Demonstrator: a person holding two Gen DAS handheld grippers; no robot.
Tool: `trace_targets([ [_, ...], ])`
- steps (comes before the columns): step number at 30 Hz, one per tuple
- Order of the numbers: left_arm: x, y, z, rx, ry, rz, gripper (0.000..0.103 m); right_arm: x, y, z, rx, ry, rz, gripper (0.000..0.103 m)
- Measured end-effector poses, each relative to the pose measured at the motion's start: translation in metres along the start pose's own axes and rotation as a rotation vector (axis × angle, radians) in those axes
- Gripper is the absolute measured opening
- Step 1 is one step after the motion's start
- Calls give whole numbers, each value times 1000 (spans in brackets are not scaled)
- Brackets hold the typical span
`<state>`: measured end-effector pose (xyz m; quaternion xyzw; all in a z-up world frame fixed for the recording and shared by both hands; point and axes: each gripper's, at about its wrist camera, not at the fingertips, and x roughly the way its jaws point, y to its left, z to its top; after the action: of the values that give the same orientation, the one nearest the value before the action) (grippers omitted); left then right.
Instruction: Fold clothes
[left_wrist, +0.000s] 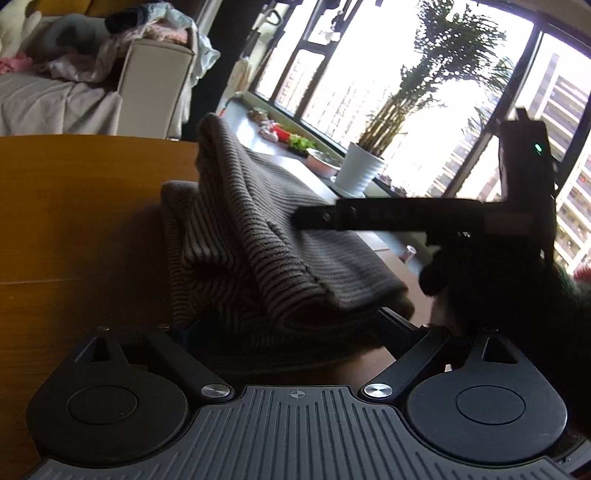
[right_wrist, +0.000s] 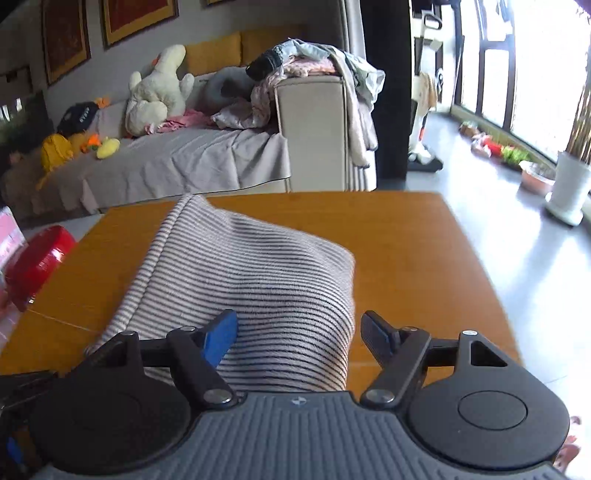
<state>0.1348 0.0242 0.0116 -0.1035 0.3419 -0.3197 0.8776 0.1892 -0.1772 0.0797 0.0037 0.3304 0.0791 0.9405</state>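
Ribbed knit garment, glossy wood table — seemingly.

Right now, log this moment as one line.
task: fold clothes | striped garment bunched on wooden table | left gripper: cloth draped over, grip hidden | right gripper: open astride garment

The right gripper stands open, its blue-padded finger resting on a striped garment and the other finger just off the cloth's right edge above the wooden surface. The garment lies folded, reaching toward the far edge. A red bowl sits off the left side. Behind are a sofa with a plush toy and piled clothes.
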Motion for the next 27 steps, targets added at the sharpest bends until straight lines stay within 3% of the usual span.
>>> trace_targets([
  [4,-27,-1,0,14,-31,-2,95,-43,11,-9,-43,-120,35,85],
  [9,-71,28,14,-45,-105,213,93,-67,55,-41,-145,-225,118,94],
  [13,-76,46,35,-81,-133,406,87,-39,93,-55,-269,-187,64,95],
  [17,-67,49,45,-86,-138,423,86,-16,93,-61,-316,-141,32,92],
  [20,-61,48,44,-88,-132,423,86,-25,72,-56,-310,-155,85,67],
  [22,-57,49,39,-88,-114,411,86,-34,55,-47,-278,-174,82,41],
  [27,-41,48,35,-74,-75,391,85,-57,26,-30,-173,-235,101,34],
])
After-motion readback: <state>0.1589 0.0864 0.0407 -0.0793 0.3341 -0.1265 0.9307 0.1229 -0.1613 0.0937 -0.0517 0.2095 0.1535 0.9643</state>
